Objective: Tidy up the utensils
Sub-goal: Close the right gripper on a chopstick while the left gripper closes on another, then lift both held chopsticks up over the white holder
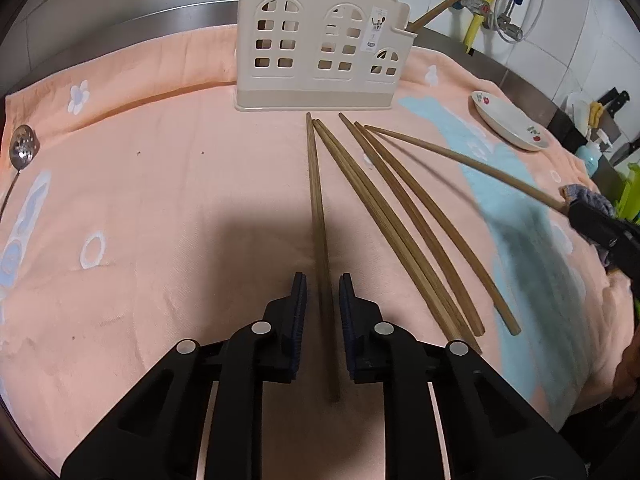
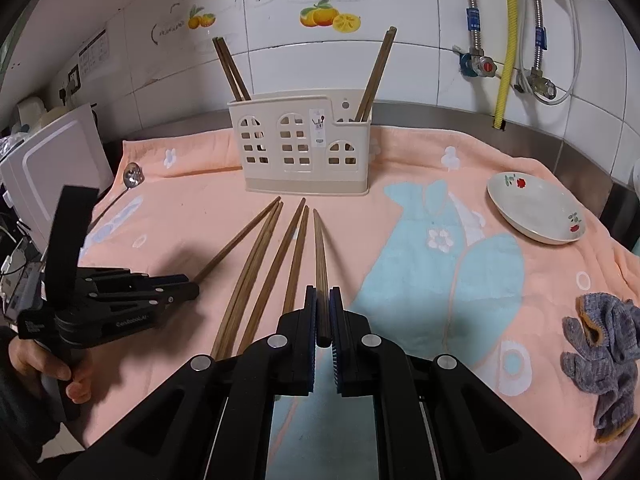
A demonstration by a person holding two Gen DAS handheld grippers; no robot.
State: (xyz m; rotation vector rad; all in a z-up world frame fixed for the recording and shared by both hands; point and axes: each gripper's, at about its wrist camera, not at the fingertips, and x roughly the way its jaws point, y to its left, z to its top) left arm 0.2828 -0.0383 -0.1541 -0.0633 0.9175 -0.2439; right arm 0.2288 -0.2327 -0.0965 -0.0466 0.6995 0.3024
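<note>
Right gripper pinching one chopstick, tip raised toward the cream holder. Left gripper straddles a single chopstick lying on the towel in front of the holder — pads not yet touching it, narrow gap each side. Four more chopsticks lie just right of it. Holder already has chopsticks in both end slots; plate sits off to its right.

Likely a home kitchen, tiled wall, water valves, utensil holder
</note>
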